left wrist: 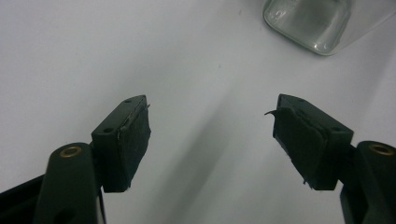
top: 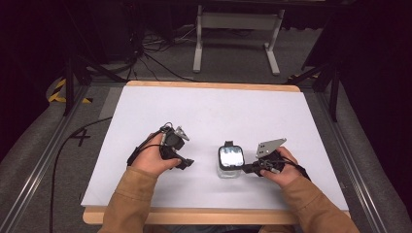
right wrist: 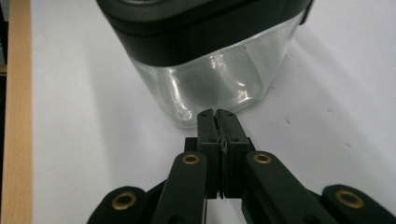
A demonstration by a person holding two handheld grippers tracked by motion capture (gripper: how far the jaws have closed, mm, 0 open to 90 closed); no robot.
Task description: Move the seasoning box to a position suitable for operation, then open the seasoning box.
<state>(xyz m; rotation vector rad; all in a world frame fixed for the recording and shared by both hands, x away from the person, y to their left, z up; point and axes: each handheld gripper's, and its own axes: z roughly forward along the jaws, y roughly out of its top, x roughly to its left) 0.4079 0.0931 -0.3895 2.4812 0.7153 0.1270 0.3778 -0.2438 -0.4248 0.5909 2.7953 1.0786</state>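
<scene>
A clear glass jar (top: 229,165) with a black lid stands on the white table top (top: 209,111), near its front edge. In the right gripper view the jar (right wrist: 210,79) rises just beyond my right gripper (right wrist: 218,114), whose jaws are shut with nothing between them, their tips close to the jar's glass wall. From above, the right gripper (top: 248,168) sits at the jar's right side. My left gripper (top: 187,162) lies to the left of the jar, apart from it. Its jaws stand open over bare table (left wrist: 210,126), and the jar's base (left wrist: 306,21) shows at the upper right.
The table's wooden front edge (top: 194,216) runs just behind both forearms. A white metal stand (top: 238,34) and cables lie on the floor beyond the far edge. Black frame rails flank the table left and right.
</scene>
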